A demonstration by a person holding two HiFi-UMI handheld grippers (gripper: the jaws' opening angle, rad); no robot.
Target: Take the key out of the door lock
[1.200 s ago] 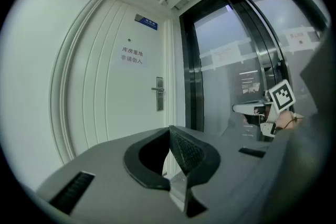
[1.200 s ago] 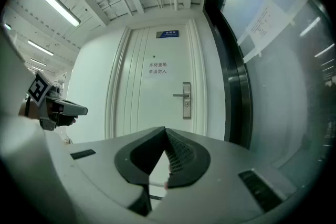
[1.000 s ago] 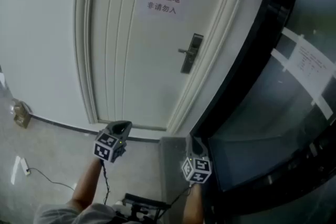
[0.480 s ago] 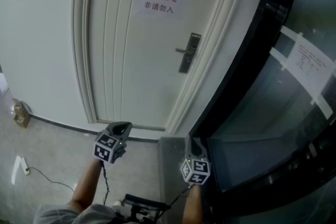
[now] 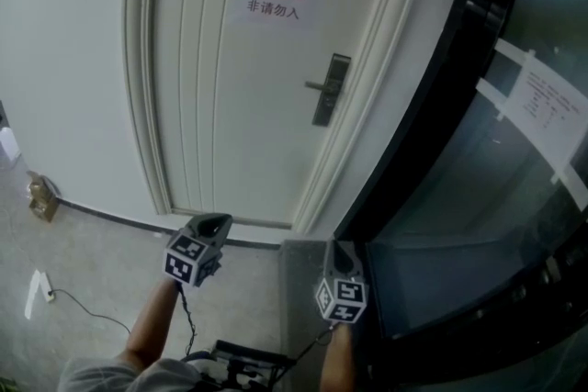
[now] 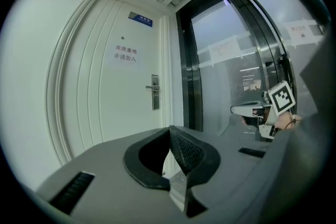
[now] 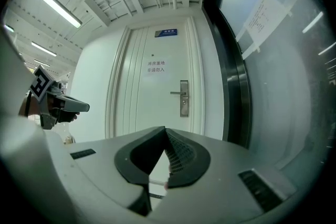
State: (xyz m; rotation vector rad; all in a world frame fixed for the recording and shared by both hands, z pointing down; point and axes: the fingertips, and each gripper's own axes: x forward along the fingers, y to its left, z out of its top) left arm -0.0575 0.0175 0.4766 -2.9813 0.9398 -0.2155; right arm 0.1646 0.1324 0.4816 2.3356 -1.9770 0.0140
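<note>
The door (image 5: 220,124) looks matt, painted white. Its lock plate (image 5: 331,92) seems brushed metal; the notice (image 5: 273,1) is paper.

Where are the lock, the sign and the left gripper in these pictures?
lock (image 5: 330,96), head view, middle of its plate.
sign (image 5: 276,0), head view, middle of the sheet.
left gripper (image 5: 214,220), head view, between its fingertips.

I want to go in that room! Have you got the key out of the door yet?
Not yet. Done: nothing; the left gripper and right gripper are shut, empty and far from the door. In hand: both point towards it. Left: reach the lock, grip the key and pull it out. The key is too small to make out from here.
</note>
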